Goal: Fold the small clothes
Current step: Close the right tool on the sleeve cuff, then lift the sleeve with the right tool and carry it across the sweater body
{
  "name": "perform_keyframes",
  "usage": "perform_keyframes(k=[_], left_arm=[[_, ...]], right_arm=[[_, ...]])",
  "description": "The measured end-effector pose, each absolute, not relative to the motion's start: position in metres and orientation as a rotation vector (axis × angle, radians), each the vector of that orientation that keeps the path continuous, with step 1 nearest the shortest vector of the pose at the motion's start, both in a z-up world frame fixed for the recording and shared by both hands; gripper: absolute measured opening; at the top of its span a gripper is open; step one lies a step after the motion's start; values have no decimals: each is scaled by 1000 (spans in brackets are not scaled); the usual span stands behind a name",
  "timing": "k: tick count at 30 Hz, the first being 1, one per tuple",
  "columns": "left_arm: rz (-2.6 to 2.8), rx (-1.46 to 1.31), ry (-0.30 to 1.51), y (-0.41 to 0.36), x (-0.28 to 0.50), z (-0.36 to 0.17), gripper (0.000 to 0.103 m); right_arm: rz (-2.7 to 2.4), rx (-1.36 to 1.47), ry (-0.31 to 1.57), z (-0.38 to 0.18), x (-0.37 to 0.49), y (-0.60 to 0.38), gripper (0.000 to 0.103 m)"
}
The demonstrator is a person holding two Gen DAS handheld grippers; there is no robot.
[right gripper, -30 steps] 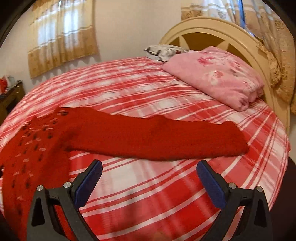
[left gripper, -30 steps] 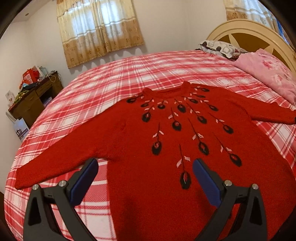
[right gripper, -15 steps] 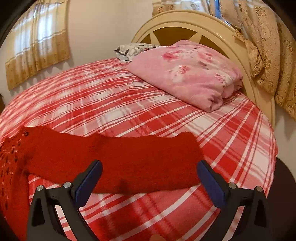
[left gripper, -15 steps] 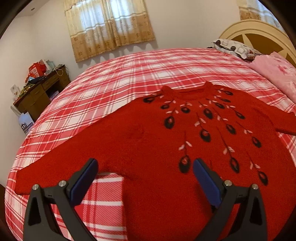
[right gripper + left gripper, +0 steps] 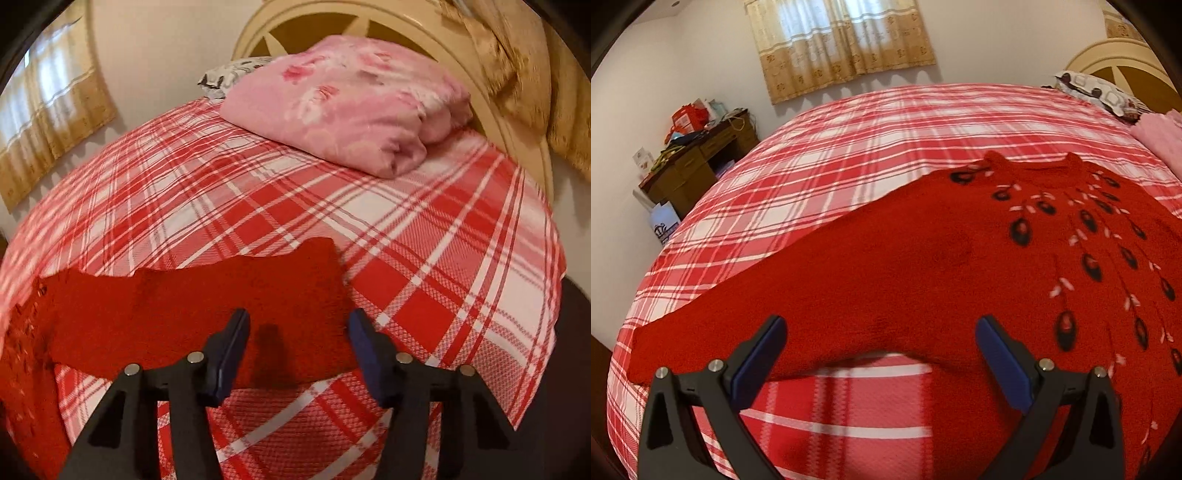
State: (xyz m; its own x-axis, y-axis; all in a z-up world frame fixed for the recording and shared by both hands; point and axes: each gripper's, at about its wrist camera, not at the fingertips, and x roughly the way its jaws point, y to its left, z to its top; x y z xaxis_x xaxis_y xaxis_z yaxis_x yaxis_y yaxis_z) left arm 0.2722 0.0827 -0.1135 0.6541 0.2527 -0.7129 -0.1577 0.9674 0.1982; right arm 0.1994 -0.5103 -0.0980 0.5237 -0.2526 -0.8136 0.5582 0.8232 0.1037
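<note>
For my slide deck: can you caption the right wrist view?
Right gripper, jaws just closing but not gripping, over the red sweater's sleeve end on a plaid bed.

Both wrist views downward, sweater (image 5: 923, 266) shared

One red sweater (image 5: 923, 266) on one plaid bed (image 5: 886, 147); two grippers, left (image 5: 881, 354) and right (image 5: 297, 347); one pink quilt (image 5: 351, 103); one patterned pillow (image 5: 1097, 92); one desk (image 5: 698, 162) far left.

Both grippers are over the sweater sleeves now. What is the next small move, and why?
Probably lower the right gripper onto the right sleeve cuff: its jaws have just been closing, the cuff lies between them ungripped, and the left gripper is open over the left sleeve.
</note>
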Motion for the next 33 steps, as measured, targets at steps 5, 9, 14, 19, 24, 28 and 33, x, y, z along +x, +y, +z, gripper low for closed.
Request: perform_keyframes(k=[5, 9, 14, 19, 24, 28, 33], left_arm=[[258, 102, 826, 101, 273, -114, 103], [267, 80, 814, 112, 269, -114, 103], [266, 63, 830, 118, 265, -122, 103], [279, 69, 820, 127, 258, -118, 103], [323, 77, 800, 146, 252, -113, 103], [345, 66, 802, 160, 248, -114, 103], [363, 47, 804, 172, 242, -116, 103]], right_arm=[[-491, 536, 882, -102, 195, -538, 55], [-448, 526, 919, -104, 202, -532, 21], [-400, 495, 926, -99, 211, -515, 12], [-337, 454, 852, -70, 225, -488, 11], [-222, 372, 773, -24, 249, -442, 11], [-136, 314, 727, 9, 264, -404, 11], [-49, 253, 692, 36, 280, -360, 11]])
